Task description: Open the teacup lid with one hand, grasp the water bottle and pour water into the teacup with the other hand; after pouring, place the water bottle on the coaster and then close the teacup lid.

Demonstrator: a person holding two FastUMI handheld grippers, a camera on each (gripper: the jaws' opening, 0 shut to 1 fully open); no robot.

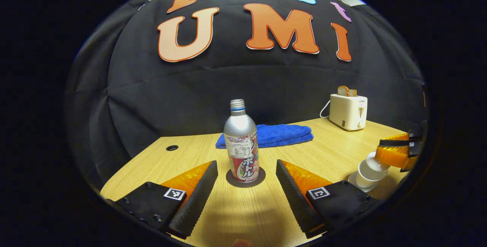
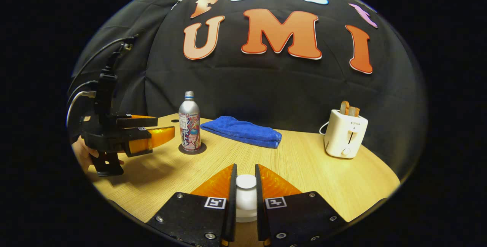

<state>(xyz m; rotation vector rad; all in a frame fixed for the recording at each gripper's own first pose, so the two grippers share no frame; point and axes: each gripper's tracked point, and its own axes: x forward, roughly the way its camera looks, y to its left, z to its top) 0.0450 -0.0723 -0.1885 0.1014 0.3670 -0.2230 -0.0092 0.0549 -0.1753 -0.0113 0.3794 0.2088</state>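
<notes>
My right gripper [image 2: 246,201] is nearest to me. Its two fingers pinch the white lid [image 2: 246,186], one on each side. In the left gripper view I see that gripper far off at the right edge, tilted over the white cup [image 1: 368,174]. The lid looks tipped there, and I cannot tell if it sits flat on the cup or is a bit lifted.

My left gripper [image 1: 246,186] is spread wide and holds nothing. The bottle [image 1: 241,144] stands just past its fingers, in the gap between them but not touching. In the right gripper view this gripper hangs just left of the bottle, and a hand [image 2: 84,152] holds it from behind.

The bottle stands up straight on the dark round coaster [image 1: 229,176]. Its top has no cap on it.

Farther back, a folded blue cloth [image 1: 283,134] lies on the table [image 1: 182,152]. Far to the right is a white toaster [image 1: 348,112] with bread sticking out.

I think the task is near its end or at its very start. The bottle on the coaster fits both. If the water is already poured, only the lid is left: press it down and let go. If not, I must lift the lid, grab the bottle, pour, put it back, and close the cup. I cannot see water in the cup, so I cannot say which.
</notes>
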